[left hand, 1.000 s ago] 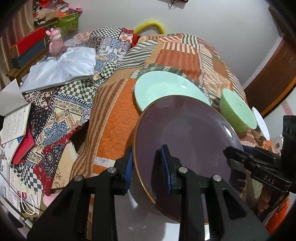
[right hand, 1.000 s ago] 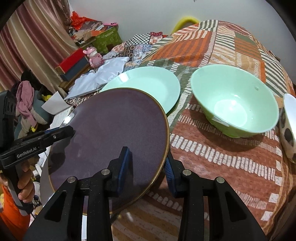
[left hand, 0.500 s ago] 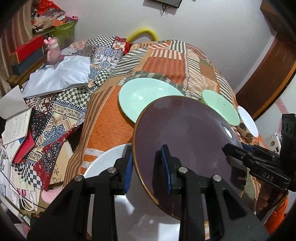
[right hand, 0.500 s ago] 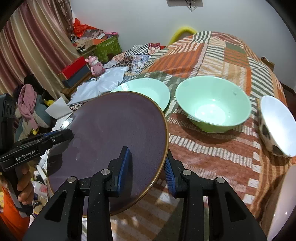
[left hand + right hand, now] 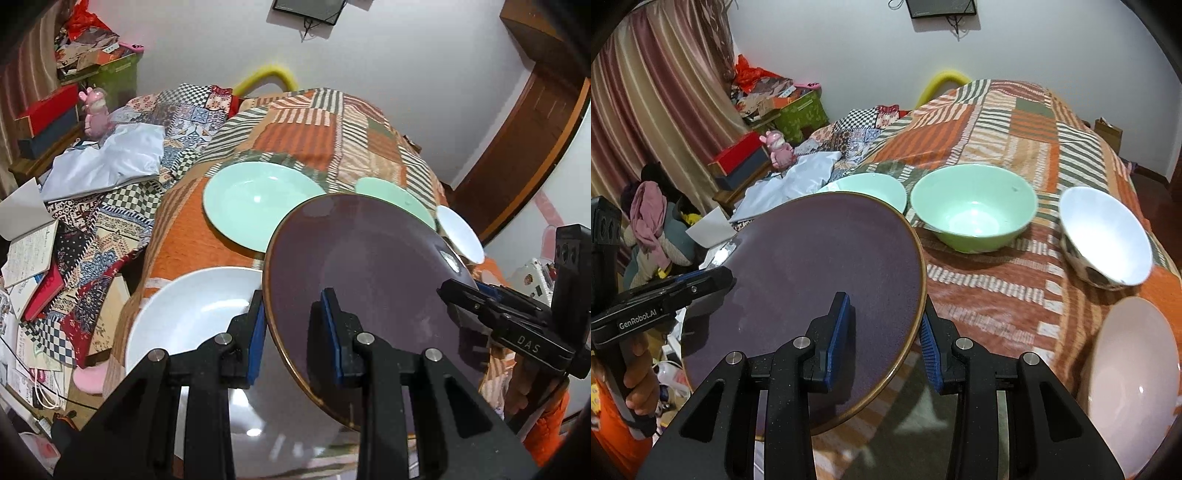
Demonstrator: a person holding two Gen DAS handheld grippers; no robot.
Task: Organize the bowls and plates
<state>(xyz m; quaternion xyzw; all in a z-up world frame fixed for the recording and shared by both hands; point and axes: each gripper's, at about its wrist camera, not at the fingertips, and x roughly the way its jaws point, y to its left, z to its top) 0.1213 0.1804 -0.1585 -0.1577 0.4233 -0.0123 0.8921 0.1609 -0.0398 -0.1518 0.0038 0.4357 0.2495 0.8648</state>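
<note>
A home bedroom; patchwork bedspread (image 5: 1015, 122), curtains (image 5: 657, 96), clutter.

White wall (image 5: 849, 44), dark screen (image 5: 942, 7) mounted high; striped curtain (image 5: 657, 92) left; patchwork-covered bed (image 5: 1015, 122); wooden door (image 5: 528, 147) right.

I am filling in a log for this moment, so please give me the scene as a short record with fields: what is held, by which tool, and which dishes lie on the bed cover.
held item: dark purple plate, lifted above the bed cover
left tool: shut on the plate's left rim
right tool: shut on the plate's right rim
plate attitude: tilted, not level
below the plate: white plate
green dishes: green plate, green bowl
other dishes: white bowl with dark pattern, pale plate at near right
</note>
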